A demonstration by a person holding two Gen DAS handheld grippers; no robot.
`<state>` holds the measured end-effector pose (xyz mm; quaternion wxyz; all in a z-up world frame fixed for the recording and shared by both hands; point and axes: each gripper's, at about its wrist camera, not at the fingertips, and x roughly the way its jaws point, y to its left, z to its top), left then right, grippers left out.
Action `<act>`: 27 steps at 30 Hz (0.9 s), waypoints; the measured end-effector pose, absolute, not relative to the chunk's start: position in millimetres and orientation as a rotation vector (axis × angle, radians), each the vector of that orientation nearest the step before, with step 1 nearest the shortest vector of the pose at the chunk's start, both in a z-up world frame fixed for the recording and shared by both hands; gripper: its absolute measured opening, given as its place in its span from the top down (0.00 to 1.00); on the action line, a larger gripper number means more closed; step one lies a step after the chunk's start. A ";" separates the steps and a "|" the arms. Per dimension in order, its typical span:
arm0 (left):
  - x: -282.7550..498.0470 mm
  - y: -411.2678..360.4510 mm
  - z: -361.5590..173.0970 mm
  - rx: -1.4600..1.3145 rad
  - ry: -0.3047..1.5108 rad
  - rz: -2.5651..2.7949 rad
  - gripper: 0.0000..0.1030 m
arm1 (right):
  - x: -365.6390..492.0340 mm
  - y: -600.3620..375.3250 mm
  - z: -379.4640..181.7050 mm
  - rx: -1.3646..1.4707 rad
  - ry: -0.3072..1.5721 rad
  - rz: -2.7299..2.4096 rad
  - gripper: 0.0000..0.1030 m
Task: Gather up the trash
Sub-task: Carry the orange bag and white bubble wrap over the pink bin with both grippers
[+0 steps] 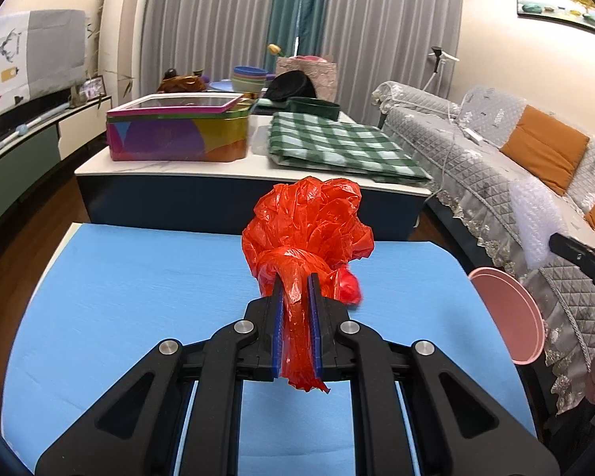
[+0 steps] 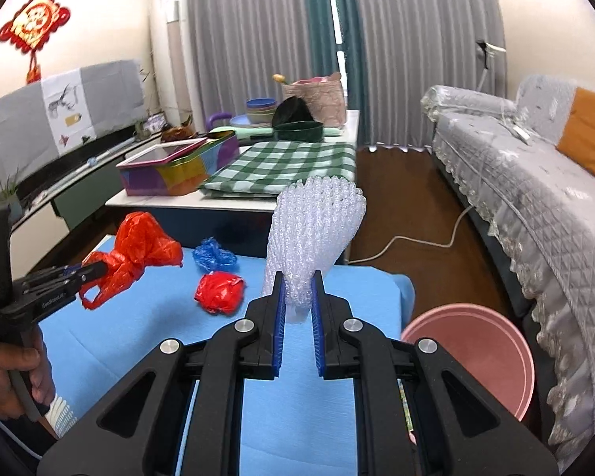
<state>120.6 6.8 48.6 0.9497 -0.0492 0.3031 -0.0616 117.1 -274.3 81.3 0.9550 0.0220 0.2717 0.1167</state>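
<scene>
My left gripper (image 1: pixel 295 281) is shut on a crumpled red plastic bag (image 1: pixel 309 226), held up above the blue table mat (image 1: pixel 119 285); the same bag (image 2: pixel 139 250) and left gripper (image 2: pixel 99 266) show at the left of the right wrist view. My right gripper (image 2: pixel 298 279) is shut on a sheet of clear bubble wrap (image 2: pixel 317 226) that stands up from its blue pads. A red plastic wad (image 2: pixel 219 291) and a blue plastic wad (image 2: pixel 214 256) lie on the mat (image 2: pixel 297 416). The pink bin (image 2: pixel 476 357) stands on the floor right of the mat, and its rim (image 1: pixel 511 317) shows in the left wrist view.
Behind the mat stands a low white table (image 2: pixel 234 202) with a colourful tin box (image 2: pixel 178 166), a green checked cloth (image 2: pixel 281 170) and bowls. A grey quilted sofa (image 2: pixel 535 206) with orange cushions runs along the right. A white cable (image 2: pixel 416 242) lies on the wooden floor.
</scene>
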 end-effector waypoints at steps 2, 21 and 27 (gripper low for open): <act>115.3 -0.8 46.6 -0.100 0.611 -0.135 0.89 | 114.2 -282.4 73.4 0.070 0.560 0.227 0.88; 106.4 -70.9 22.7 -0.075 0.633 -0.167 0.89 | 102.2 -343.4 62.5 0.097 0.539 0.115 0.88; 105.1 -90.9 25.6 -0.061 0.625 -0.194 0.89 | 101.4 -370.0 62.6 0.134 0.545 0.073 0.88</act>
